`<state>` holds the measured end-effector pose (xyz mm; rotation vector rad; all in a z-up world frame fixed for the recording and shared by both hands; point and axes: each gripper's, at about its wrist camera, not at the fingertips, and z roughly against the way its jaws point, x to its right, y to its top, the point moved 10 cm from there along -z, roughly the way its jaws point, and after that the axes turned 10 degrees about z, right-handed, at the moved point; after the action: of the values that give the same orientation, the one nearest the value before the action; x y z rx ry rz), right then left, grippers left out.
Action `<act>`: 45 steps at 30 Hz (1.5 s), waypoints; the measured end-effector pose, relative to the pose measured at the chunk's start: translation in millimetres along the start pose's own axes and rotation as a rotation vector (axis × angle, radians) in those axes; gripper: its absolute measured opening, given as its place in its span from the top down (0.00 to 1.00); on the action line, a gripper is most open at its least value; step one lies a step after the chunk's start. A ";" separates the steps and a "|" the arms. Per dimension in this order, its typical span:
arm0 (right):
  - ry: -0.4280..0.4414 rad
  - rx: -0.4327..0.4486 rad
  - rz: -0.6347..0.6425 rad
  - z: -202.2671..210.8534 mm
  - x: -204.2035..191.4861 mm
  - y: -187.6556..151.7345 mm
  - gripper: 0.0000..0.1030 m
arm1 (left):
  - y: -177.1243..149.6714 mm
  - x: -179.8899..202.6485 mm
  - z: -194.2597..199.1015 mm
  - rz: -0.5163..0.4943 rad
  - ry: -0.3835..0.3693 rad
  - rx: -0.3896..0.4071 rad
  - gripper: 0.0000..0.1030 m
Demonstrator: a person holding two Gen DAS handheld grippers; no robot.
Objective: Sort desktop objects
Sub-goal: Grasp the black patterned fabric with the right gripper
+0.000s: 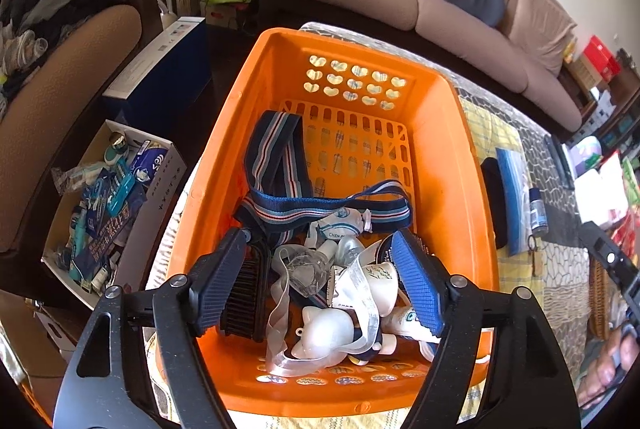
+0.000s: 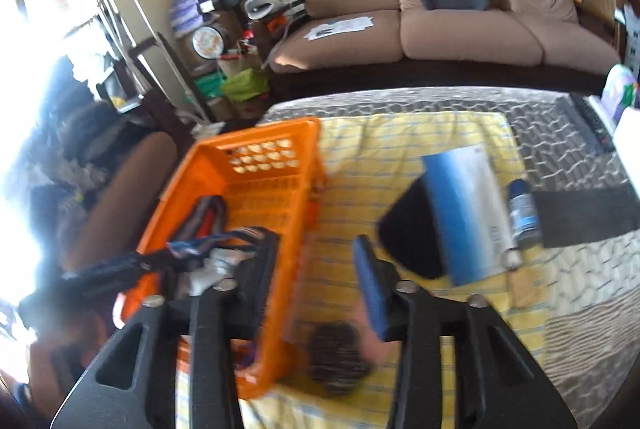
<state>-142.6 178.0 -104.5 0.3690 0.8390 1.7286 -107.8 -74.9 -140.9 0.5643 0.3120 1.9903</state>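
An orange basket (image 1: 460, 165) stands on a yellow checked cloth (image 2: 400, 149). It holds a striped navy strap (image 1: 280, 165), a black brush (image 1: 244, 293), white ribbon, small white bottles and tubes. My left gripper (image 1: 316, 285) is open above the basket's near end, its fingers either side of the pile. My right gripper (image 2: 316, 285) is open over the basket's right wall (image 2: 276, 289), empty. On the cloth to the right lie a black pouch (image 2: 412, 229), a blue-white booklet (image 2: 464, 209) and a small blue spray bottle (image 2: 524, 213). A dark round brush-like thing (image 2: 336, 361), blurred, lies by the basket's near corner.
A brown sofa (image 2: 440, 29) stands behind the table. A chair (image 1: 60, 109) and an open box of clutter (image 1: 108, 205) sit left of the basket. A black remote (image 2: 596, 125) and bags lie at the table's far right. The right gripper shows in the left wrist view (image 1: 612, 269).
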 end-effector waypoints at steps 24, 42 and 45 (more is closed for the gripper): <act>0.090 -0.435 0.378 -107.0 -30.9 -146.0 0.33 | -27.6 64.0 -4.4 -0.084 -0.061 -0.032 0.29; -0.116 -0.178 -0.144 -32.7 90.9 -71.3 0.82 | -45.7 108.8 13.8 -0.176 -0.157 0.006 0.29; -0.125 -0.134 -0.202 -12.5 110.1 -64.2 0.81 | -66.8 144.6 26.7 -0.258 -0.265 0.000 0.15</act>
<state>-141.1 284.0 -176.4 0.2883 0.6438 1.5475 -99.3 83.5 -111.0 0.7406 0.2092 1.6459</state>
